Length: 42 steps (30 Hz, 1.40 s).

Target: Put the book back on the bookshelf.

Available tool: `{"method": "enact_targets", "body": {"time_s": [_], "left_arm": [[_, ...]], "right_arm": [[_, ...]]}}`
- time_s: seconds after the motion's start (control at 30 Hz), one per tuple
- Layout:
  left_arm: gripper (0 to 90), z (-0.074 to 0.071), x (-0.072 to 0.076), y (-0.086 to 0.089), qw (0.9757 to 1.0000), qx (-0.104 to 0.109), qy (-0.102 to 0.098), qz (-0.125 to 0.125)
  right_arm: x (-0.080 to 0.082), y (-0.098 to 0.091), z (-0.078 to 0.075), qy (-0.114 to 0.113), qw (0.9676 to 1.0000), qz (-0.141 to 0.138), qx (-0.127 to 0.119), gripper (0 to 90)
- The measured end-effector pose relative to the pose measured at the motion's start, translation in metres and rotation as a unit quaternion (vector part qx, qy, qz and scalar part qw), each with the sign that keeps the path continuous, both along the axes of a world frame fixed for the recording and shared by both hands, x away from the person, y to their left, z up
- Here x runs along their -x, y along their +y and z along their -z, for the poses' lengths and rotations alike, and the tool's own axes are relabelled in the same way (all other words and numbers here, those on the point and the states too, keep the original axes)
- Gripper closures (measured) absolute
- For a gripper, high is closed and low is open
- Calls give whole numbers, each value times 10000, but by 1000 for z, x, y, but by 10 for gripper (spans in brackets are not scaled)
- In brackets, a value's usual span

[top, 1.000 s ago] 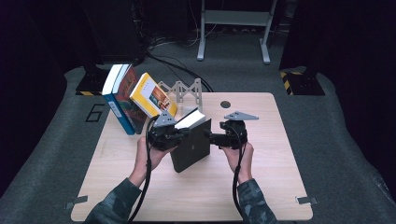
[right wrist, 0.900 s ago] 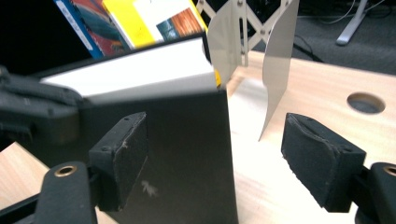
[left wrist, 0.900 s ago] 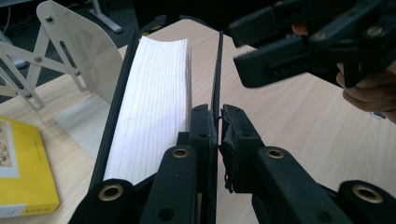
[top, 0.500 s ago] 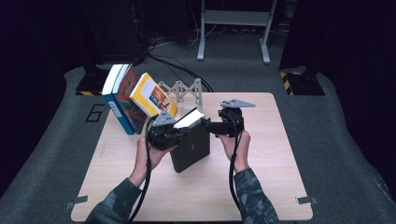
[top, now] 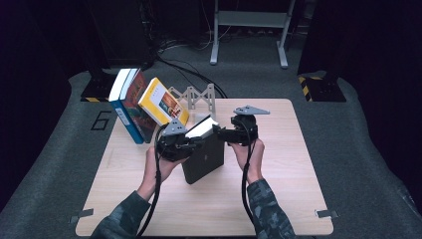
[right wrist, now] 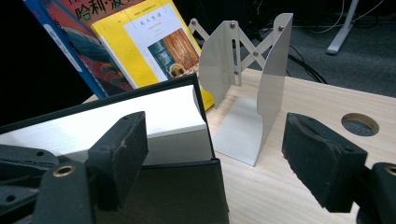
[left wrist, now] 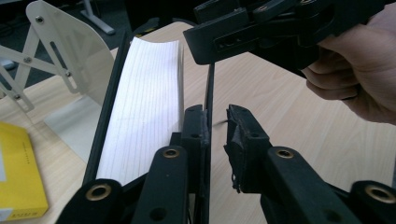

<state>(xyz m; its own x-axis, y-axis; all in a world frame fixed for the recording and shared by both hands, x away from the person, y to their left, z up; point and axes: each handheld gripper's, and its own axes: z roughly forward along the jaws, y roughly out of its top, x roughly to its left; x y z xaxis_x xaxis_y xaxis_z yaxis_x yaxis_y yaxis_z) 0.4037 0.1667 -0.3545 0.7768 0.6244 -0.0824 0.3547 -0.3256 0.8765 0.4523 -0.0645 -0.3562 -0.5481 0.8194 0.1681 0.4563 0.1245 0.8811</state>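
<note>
- Black hardcover book (top: 204, 158) stands on edge at the middle of the wooden bench (top: 278, 199), white page block up and tilted toward the leaning books.
- Left gripper (left wrist: 215, 122): I see its fingers (left wrist: 194, 126) around the near corner of the book's black cover; they have just been opening a little, and a thin gap shows between the cover edge and the right-hand finger.
- Right gripper (right wrist: 229, 154): fingers spread wide, nothing between them; it hovers just beside the book's far top corner, one finger (right wrist: 119, 154) in front of the page block.
- Metal folding bookend (right wrist: 247, 79) stands just behind the book.
- Yellow book (top: 161, 102) and blue book (top: 122, 107) lean together at the bench's far left.
</note>
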Motion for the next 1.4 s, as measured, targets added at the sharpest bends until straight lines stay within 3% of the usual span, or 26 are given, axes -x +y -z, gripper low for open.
{"method": "enact_targets", "body": {"time_s": [0.07, 0.1, 0.13, 0.23, 0.3, 0.37, 0.53, 0.7, 0.8, 1.13, 1.23, 1.4], "left_arm": [[657, 0, 1, 1, 9999, 66, 35, 68], [657, -1, 2, 1, 9999, 78, 61, 117], [576, -2, 4, 2, 9998, 86, 43, 180], [517, -5, 7, 4, 9997, 134, -5, 222], [415, -9, 10, 8, 9997, 189, -102, 142], [372, -13, 13, 19, 9992, 333, -223, 15], [282, -14, 13, 33, 9985, 363, -339, -225], [155, -1, 10, 43, 9982, 470, -167, -346], [113, 12, 8, 43, 9977, 441, -115, -493], [62, 33, 0, 32, 9959, 505, -41, -747], [66, 35, -1, 29, 9960, 452, -86, -772], [152, 38, -5, 19, 9962, 343, -165, -784]], "right_arm": [[0, 0, 0, -5, 10000, 3, 3, 222], [0, 0, 0, -5, 10000, 3, 3, 222], [0, 0, 0, -13, 10000, 19, 13, 225], [0, 1, -1, 1, 10000, 44, 19, 229], [-1, 2, -1, -21, 10000, 40, 48, 230], [-1, 2, -1, -15, 10000, 35, 70, 231], [0, 3, -2, 3, 9999, 49, 90, 233], [-1, 3, -2, -16, 9999, 36, 104, 239], [-1, 4, -3, -13, 9999, 44, 131, 240], [-1, 5, -4, -10, 9998, 40, 191, 246], [-1, 5, -4, -9, 9998, 44, 206, 244], [-1, 5, -4, 0, 9997, 52, 230, 240]]}}
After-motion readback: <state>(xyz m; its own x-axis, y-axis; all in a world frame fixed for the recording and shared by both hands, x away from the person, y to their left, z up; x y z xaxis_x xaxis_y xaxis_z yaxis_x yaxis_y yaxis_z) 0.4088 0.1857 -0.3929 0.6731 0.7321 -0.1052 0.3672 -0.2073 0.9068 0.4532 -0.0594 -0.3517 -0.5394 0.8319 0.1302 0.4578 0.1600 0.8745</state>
